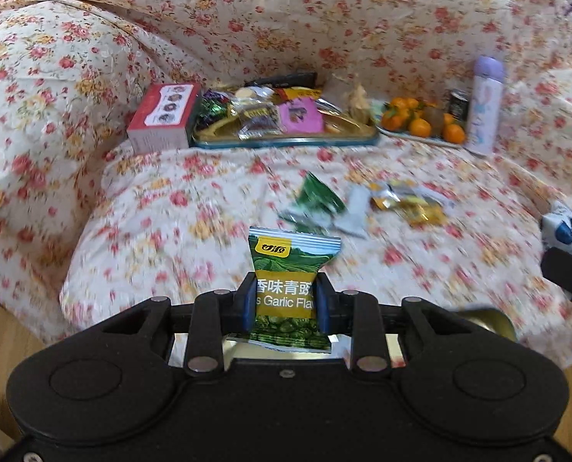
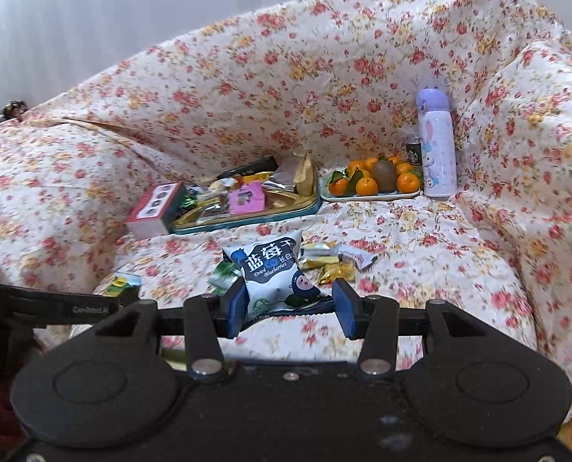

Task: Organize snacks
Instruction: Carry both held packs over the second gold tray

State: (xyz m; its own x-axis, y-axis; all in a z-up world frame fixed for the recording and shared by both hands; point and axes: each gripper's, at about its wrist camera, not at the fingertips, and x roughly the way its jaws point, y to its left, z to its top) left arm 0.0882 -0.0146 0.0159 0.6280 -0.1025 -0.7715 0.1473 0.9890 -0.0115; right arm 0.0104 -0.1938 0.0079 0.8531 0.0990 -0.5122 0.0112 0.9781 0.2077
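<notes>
Left gripper [image 1: 286, 304] tilts steeply down over the sofa [image 1: 193, 208] seat, its blue pads clamped on the sides of a green pea packet [image 1: 290, 281] that stands upright between them, top edge poking well above the fingertips. Right gripper [image 2: 289, 308] points down at a gentler angle, and there is a blueberry bag [image 2: 272, 275] between its pads: the left pad presses the bag's edge, the right pad sits close against the lower corner, so it looks gripped, the bag leaning a little to the left. Just beyond the right gripper, loose on the floral cover, lie yellow packets [image 2: 332, 265] and a white wrapper [image 2: 357, 256], with more green packets [image 2: 224, 275] just left of the bag. Farther ahead, against the backrest, the tray [image 2: 247, 219] is piled with snacks, a pink packet [image 2: 247, 200] on top and a red box [image 2: 156, 210] touching its left end. Ahead and right of it, the plate [image 2: 370, 195] carries oranges [image 2: 407, 183] and a kiwi [image 2: 384, 175], and a purple bottle [image 2: 436, 146] stands upright just right of the plate, a dark can [image 2: 414, 150] behind. From the left wrist view the right gripper's black frame edges in at far right with the blue-and-white bag, level with the left one; from the right wrist view the left gripper's frame shows at far left.
</notes>
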